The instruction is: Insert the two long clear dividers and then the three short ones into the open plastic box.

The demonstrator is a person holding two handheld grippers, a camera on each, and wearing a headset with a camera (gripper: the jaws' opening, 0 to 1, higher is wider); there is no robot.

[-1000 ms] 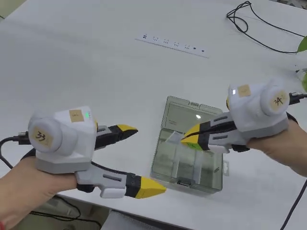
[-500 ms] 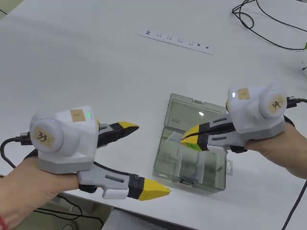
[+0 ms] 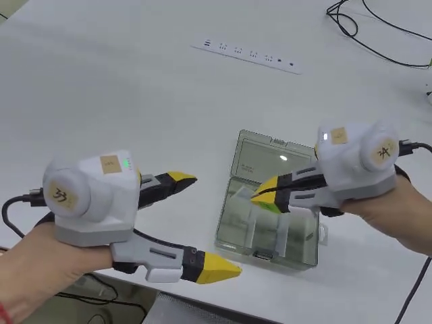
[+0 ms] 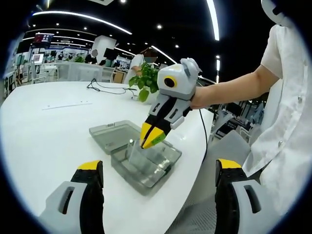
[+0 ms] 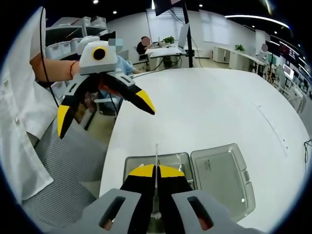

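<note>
The open clear plastic box (image 3: pixel 301 253) lies near the table's front edge, its lid (image 3: pixel 264 160) folded back flat. Two clear dividers (image 3: pixel 251 229) stand upright inside it. My right gripper (image 3: pixel 258 194) is shut on a short clear divider (image 3: pixel 241 194) and holds it over the box's back left part. In the right gripper view that divider (image 5: pixel 156 155) shows edge-on between the shut jaws, above the box (image 5: pixel 171 159). My left gripper (image 3: pixel 201 223) hovers open with nothing in it, left of the box. The right gripper (image 4: pixel 150 140) also appears in the left gripper view, its tips over the box (image 4: pixel 122 163).
A white power strip (image 3: pixel 246 55) lies far back on the white table (image 3: pixel 121 88), and black cables (image 3: pixel 368 30) trail at the back right. The table's front edge runs just below the box. A potted plant (image 4: pixel 146 80) stands beyond the right arm.
The head camera has shifted a little. My right gripper keeps the divider over the box, barely lower. The left gripper has stayed open in place.
</note>
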